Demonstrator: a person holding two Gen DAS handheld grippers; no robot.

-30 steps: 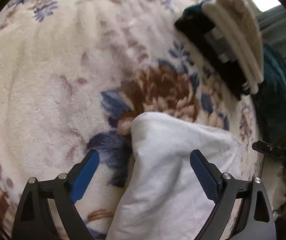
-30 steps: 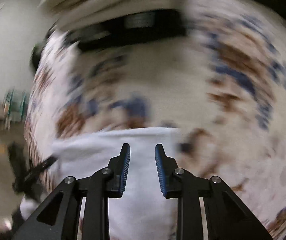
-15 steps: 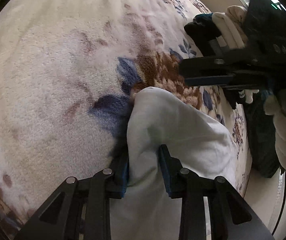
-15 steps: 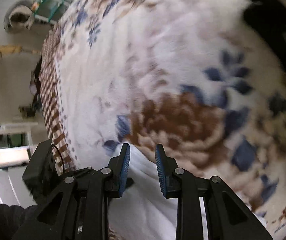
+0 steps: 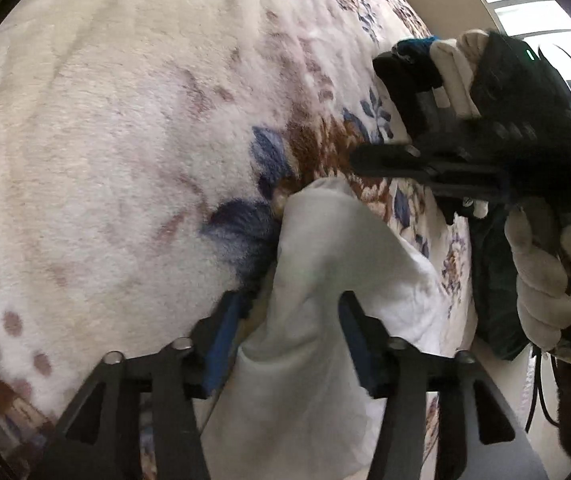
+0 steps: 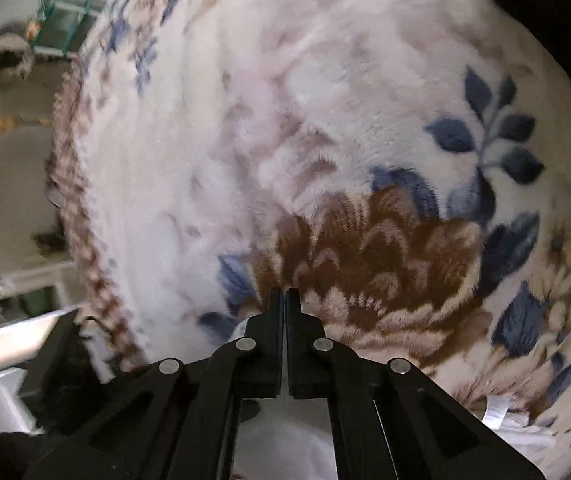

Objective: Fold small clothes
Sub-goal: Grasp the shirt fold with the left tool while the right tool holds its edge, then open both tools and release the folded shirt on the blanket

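Observation:
A small white garment (image 5: 325, 280) lies bunched on a floral fleece blanket (image 5: 125, 140). My left gripper (image 5: 289, 320) has its blue-padded fingers part way open on either side of a raised fold of the garment. My right gripper (image 6: 284, 300) is shut, its tips pressed together just above the brown flower; only a little white cloth (image 6: 285, 448) shows beneath it, and I cannot tell if it pinches any. The right gripper also shows in the left wrist view (image 5: 445, 164), held by a gloved hand (image 5: 541, 280) above the garment's far end.
A stack of folded dark and cream clothes (image 5: 425, 76) lies at the blanket's far right edge, with a dark teal cloth (image 5: 493, 280) beside it. The blanket's checked border (image 6: 81, 208) marks its left edge; past it are floor and furniture.
My left gripper closed on the garment fold half a second ago and has now opened part way. My right gripper's fingers closed fully and it swung over the brown flower.

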